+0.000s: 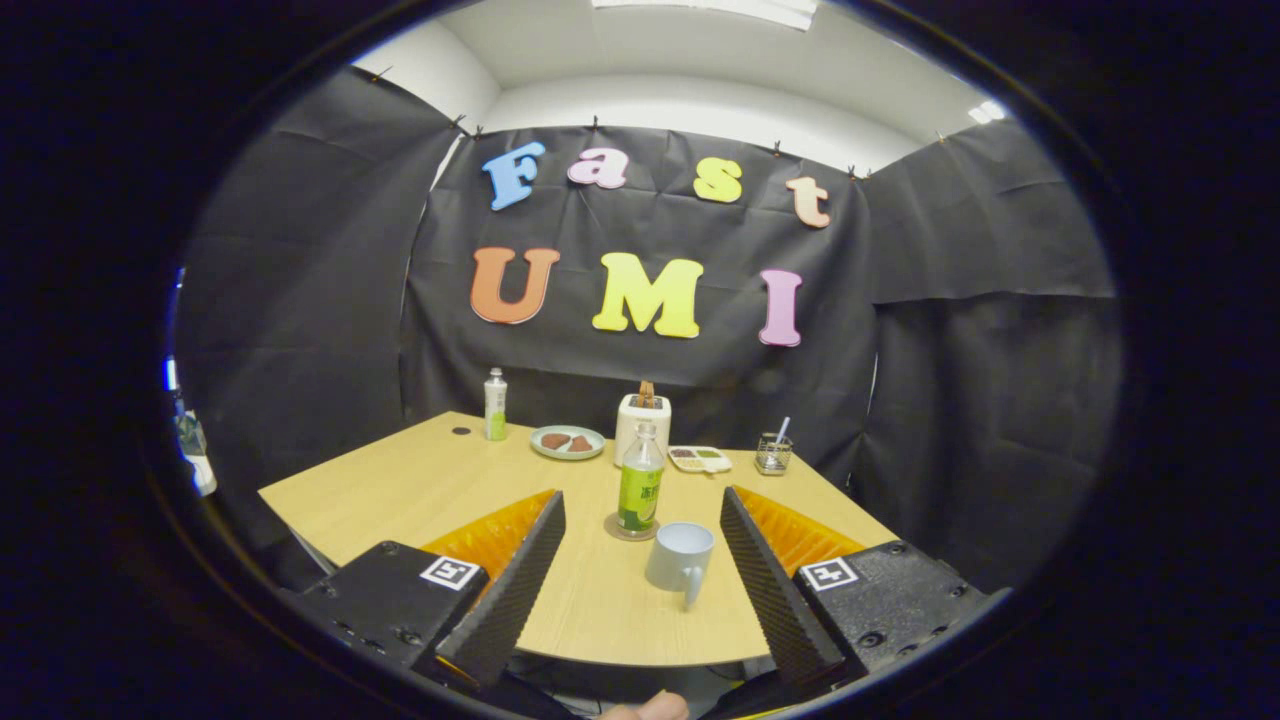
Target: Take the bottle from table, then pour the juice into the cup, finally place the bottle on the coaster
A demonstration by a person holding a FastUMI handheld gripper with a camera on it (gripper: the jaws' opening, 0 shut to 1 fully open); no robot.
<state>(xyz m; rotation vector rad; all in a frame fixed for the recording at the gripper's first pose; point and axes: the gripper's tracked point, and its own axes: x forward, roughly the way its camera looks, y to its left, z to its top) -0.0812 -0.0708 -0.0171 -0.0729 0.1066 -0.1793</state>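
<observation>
Coaster (632,532) mostly hidden under bottle (640,480); tray (700,459) contents too small (blurred).

gripper (643,497): ridged wedge fingers, black screwed housings, square white tag markers, orange side panels.

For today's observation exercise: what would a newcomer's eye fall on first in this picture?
Probably the green-labelled bottle standing on a round coaster mid-table, just ahead of the open gripper. The pale mug sits between the fingers, right of the bottle.
</observation>
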